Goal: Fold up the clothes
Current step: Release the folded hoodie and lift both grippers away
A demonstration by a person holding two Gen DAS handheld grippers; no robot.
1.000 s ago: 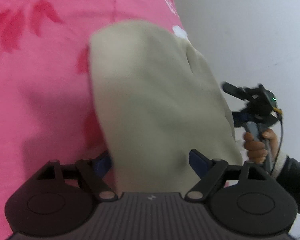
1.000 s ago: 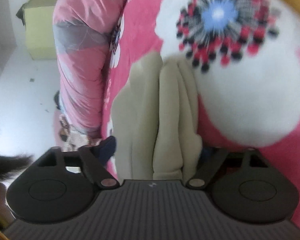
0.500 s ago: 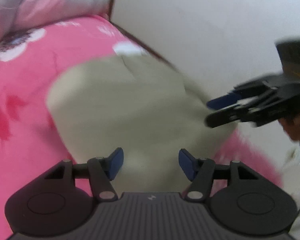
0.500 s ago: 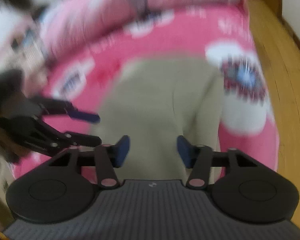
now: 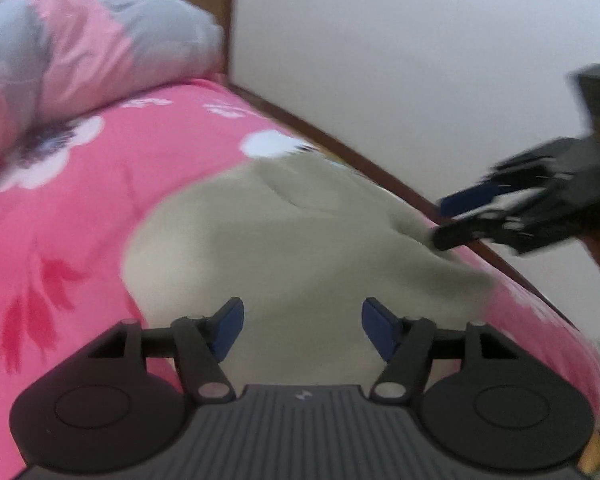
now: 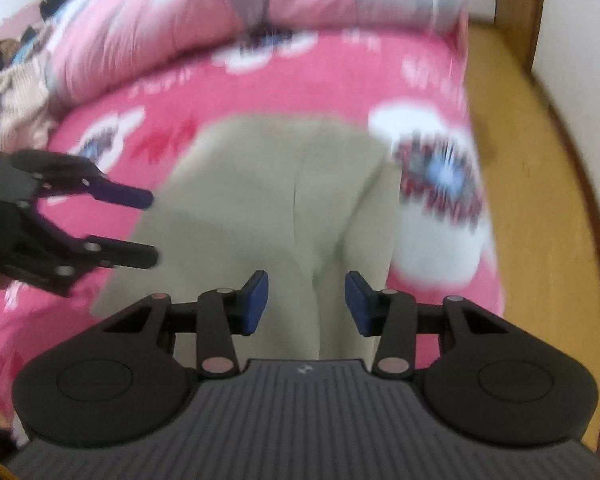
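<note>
A folded beige garment lies flat on the pink flowered bedspread. In the left wrist view my left gripper hovers open above the garment's near edge, nothing between its blue pads. My right gripper shows there at the right, over the garment's far corner. In the right wrist view the same garment lies ahead, a crease running down its middle. My right gripper is open over its near end. The left gripper comes in from the left, jaws apart, beside the garment's edge.
A rolled pink and grey quilt lies along the bed's far side. The wooden bed frame and a white wall border the bed. A wooden floor shows to the right. Striped cloth sits at the left.
A second ago both grippers held the garment up off the bed. It now lies flat on the bedspread, and both grippers have let go and pulled back, open.
</note>
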